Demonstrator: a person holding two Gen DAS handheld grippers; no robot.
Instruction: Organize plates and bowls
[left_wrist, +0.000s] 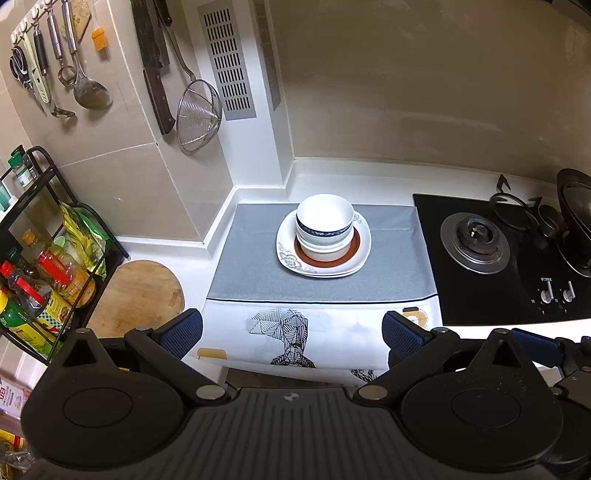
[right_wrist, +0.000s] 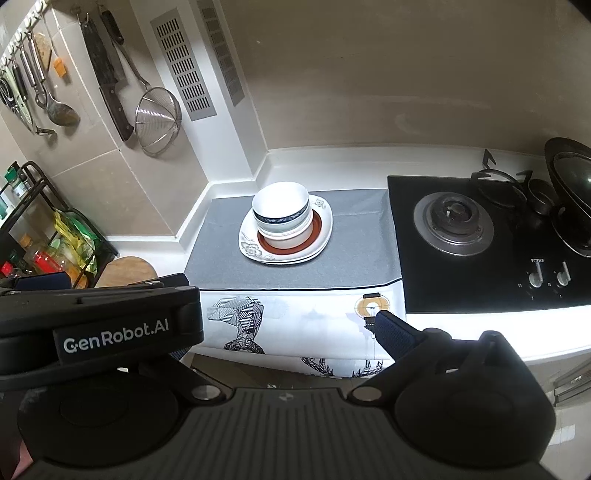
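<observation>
A stack of bowls (left_wrist: 324, 225) stands on stacked plates (left_wrist: 288, 254) on a grey cloth (left_wrist: 255, 273). The top bowl is white with a blue band. Under the bowls is a brown-rimmed plate on white square plates with a flower print. The stack also shows in the right wrist view (right_wrist: 280, 218). My left gripper (left_wrist: 291, 334) is open and empty, held back in front of the counter edge. My right gripper (right_wrist: 280, 332) is open and empty; its left finger is hidden behind the left gripper's body (right_wrist: 99, 332).
A gas hob (left_wrist: 476, 240) with a wok (left_wrist: 576, 214) is to the right of the cloth. A round wooden board (left_wrist: 140, 295) and a black rack of bottles (left_wrist: 40, 273) stand at the left. Utensils and a strainer (left_wrist: 199, 114) hang on the wall.
</observation>
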